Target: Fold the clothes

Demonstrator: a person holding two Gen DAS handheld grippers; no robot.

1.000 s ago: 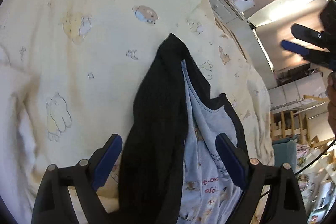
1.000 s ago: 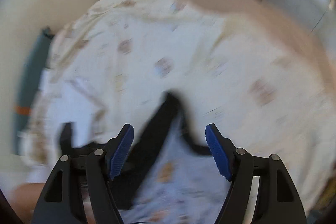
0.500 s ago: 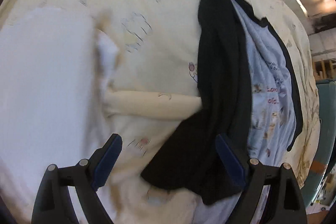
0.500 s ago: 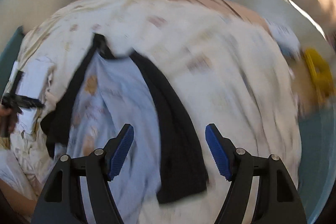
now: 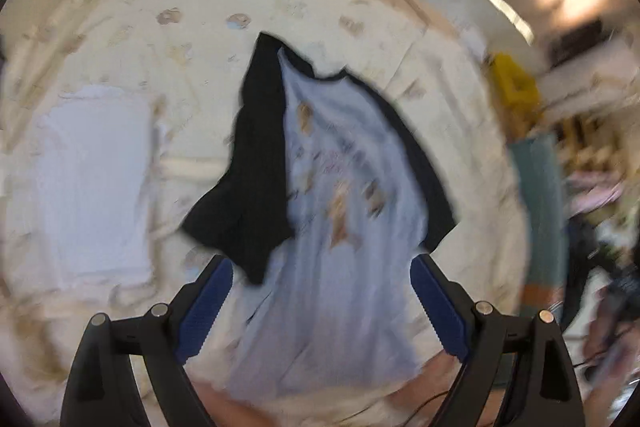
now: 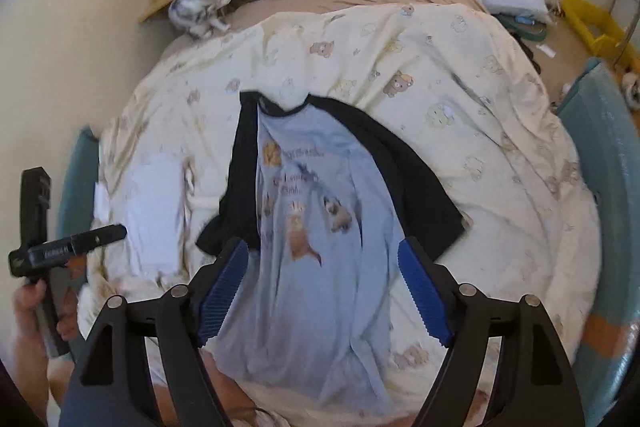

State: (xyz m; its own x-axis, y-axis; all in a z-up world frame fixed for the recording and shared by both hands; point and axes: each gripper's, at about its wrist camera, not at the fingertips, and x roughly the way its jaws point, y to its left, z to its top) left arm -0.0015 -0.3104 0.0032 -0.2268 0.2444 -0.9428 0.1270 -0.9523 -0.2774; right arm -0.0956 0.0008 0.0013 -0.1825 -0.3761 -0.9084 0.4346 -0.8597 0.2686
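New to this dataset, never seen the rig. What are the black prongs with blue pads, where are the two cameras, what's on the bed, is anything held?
No robot here: a person carries one hand-held two-finger gripper in each hand, with a fisheye camera on each looking out along its fingers. The prongs are those fingers. The left wrist view shows the left gripper; the right wrist view shows the right gripper and, at its left edge, the other gripper in the person's hand. A light blue T-shirt with black sleeves lies face up on a cream quilt covering the bed. A folded white cloth lies beside it. Both grippers are open and hold nothing.
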